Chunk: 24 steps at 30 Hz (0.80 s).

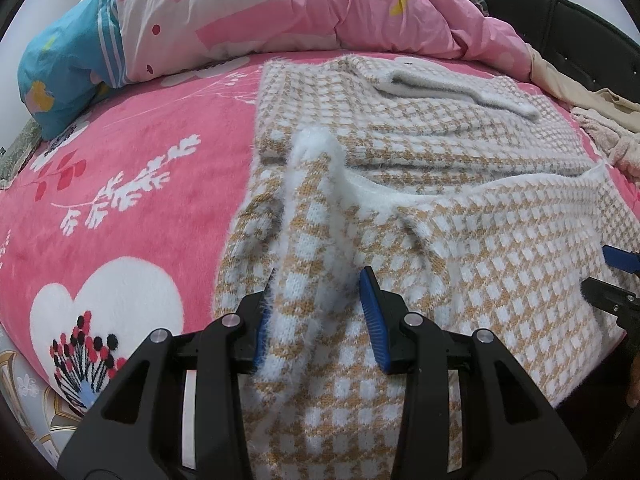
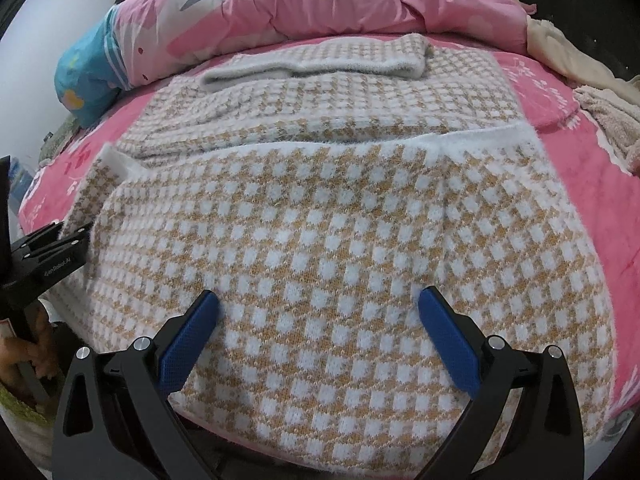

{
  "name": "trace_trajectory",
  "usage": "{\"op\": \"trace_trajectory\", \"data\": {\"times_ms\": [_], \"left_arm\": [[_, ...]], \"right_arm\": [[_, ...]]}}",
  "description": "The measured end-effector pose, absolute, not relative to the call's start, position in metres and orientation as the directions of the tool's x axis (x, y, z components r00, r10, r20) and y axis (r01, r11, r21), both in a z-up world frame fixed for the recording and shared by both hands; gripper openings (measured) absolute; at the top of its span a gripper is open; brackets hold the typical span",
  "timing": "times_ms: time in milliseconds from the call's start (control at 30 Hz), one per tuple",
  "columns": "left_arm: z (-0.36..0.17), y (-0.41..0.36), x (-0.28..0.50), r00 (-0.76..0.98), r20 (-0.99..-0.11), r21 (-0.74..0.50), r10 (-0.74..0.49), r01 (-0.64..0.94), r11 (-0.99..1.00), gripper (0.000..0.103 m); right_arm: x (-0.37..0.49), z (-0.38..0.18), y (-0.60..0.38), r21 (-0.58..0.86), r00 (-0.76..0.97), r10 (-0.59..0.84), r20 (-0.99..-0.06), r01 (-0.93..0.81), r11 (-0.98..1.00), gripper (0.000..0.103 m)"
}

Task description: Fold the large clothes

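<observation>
One "GenRobot.AI" label marks left tongs [image 2: 74,236].

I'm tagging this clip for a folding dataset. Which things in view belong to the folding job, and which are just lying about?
Part of the job:
- checked sweater
- left gripper, closed on a sweater fold
- right gripper, open over the sweater

Just lying about:
- pink quilt
- pink floral blanket underneath
- beige clothes at the bed's edge

- Left wrist view looks steeply down, close over the sweater's [image 1: 400,208] left edge
- Right wrist view looks down over its near hem; both share sweater and quilt [image 2: 320,4]
</observation>
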<state>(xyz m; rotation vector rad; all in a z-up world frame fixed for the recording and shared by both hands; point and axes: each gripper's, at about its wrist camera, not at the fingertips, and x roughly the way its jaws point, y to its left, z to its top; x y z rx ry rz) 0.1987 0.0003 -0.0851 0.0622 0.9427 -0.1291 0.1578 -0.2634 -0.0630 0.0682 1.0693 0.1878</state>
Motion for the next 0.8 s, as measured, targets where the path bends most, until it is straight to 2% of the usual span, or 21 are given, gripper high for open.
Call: {"op": "trace_trajectory", "data": {"times_ms": [800], "left_arm": [[-0.085, 0.001, 0.198, 0.583, -0.809, 0.006, -0.078, 0.141, 0.99, 0.039]], "right_arm": [[0.139, -0.059, -0.254, 0.172, 0.478, 0.222, -0.85, -0.146, 0.974, 0.097]]}}
